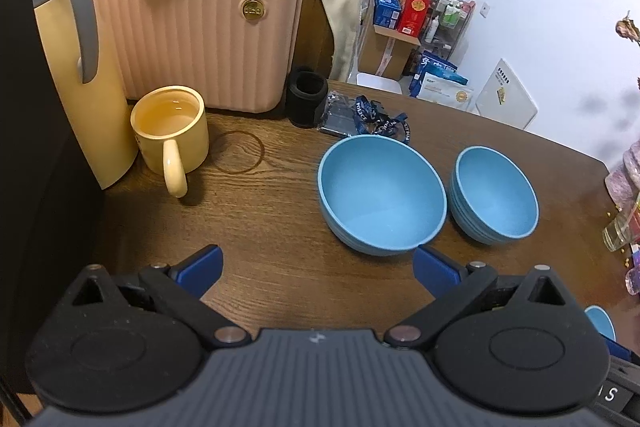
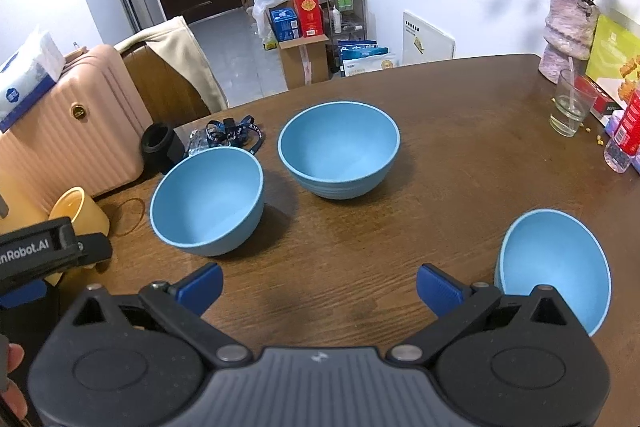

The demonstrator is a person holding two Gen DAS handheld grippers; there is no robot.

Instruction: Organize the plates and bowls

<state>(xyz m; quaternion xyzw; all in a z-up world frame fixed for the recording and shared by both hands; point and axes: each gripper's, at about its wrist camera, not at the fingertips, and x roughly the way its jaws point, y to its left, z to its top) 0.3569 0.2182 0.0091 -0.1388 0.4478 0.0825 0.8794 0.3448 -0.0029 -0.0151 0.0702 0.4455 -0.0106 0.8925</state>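
Three blue bowls stand apart on the brown wooden table. In the left wrist view a near bowl [image 1: 382, 193] and a farther one [image 1: 494, 195] show, with a sliver of the third bowl [image 1: 600, 321] at the lower right. In the right wrist view they are the left bowl [image 2: 208, 201], the middle bowl [image 2: 339, 147] and the right bowl [image 2: 554, 267]. My left gripper [image 1: 318, 269] is open and empty, just short of the near bowl. My right gripper [image 2: 319, 285] is open and empty above bare table, its right finger beside the right bowl. No plates show.
A yellow mug [image 1: 172, 135], a yellow jug [image 1: 76, 67], a pink case [image 1: 200, 35] with a tissue pack, a black cylinder [image 1: 306, 97] and a lanyard [image 1: 372, 119] stand at the left back. A glass [image 2: 570, 103], a vase [image 2: 568, 31] and a bottle [image 2: 626, 135] stand at the right.
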